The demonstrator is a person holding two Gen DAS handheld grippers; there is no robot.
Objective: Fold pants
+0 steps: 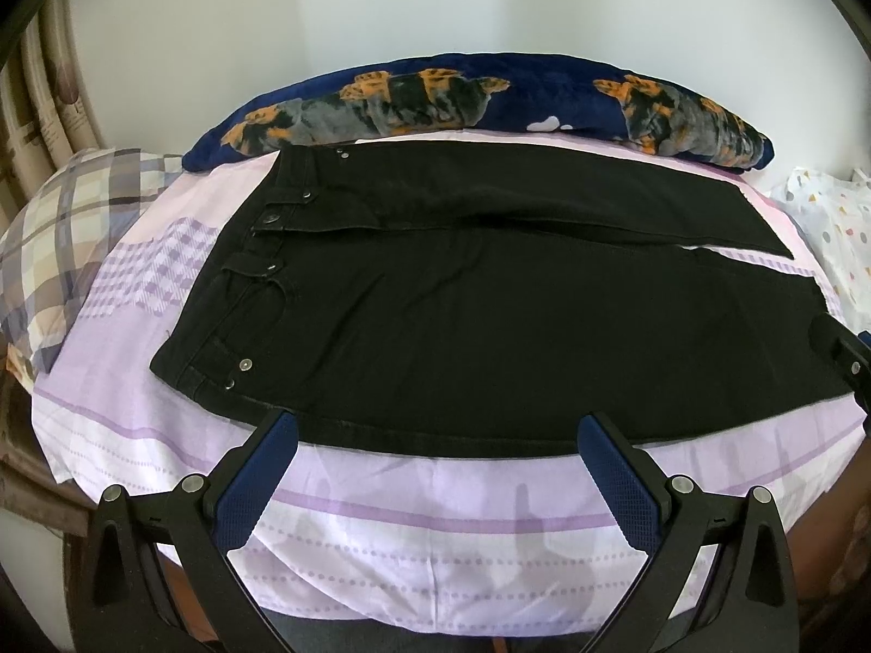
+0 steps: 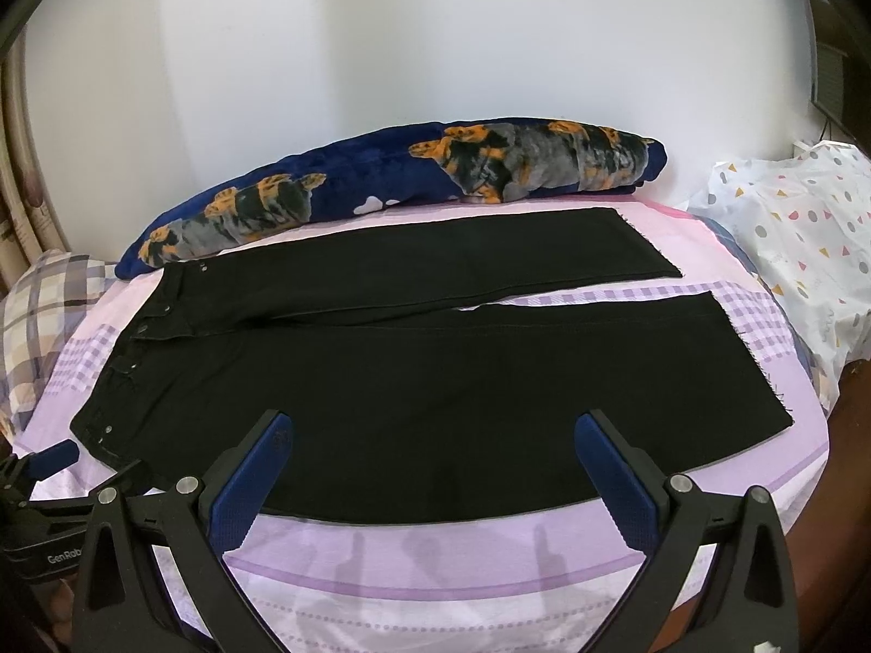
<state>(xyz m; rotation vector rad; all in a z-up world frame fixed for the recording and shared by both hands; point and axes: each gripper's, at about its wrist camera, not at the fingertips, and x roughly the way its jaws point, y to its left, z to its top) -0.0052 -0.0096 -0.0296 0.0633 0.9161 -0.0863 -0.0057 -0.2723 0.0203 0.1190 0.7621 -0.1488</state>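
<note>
Black pants [image 1: 462, 315] lie spread flat on a bed with a lilac sheet [image 1: 381, 533], waistband to the left, both legs running right. In the right wrist view the pants [image 2: 435, 381] show two leg hems at the right with a thin gap between the legs. My left gripper [image 1: 438, 430] hovers open just before the pants' near edge, nothing between its blue pads [image 1: 256, 484]. My right gripper [image 2: 435, 430] is open above the near leg's front edge, empty. The left gripper [image 2: 51, 460] shows at the left edge of the right wrist view; the right gripper's finger [image 1: 841, 351] shows at the right edge of the left wrist view.
A rolled navy blanket [image 1: 479, 103] with orange-grey print lies along the far side against the white wall. A plaid pillow [image 1: 71, 228] sits at the left, with curtains beyond it. A white spotted bag [image 2: 800, 250] rests at the right end of the bed.
</note>
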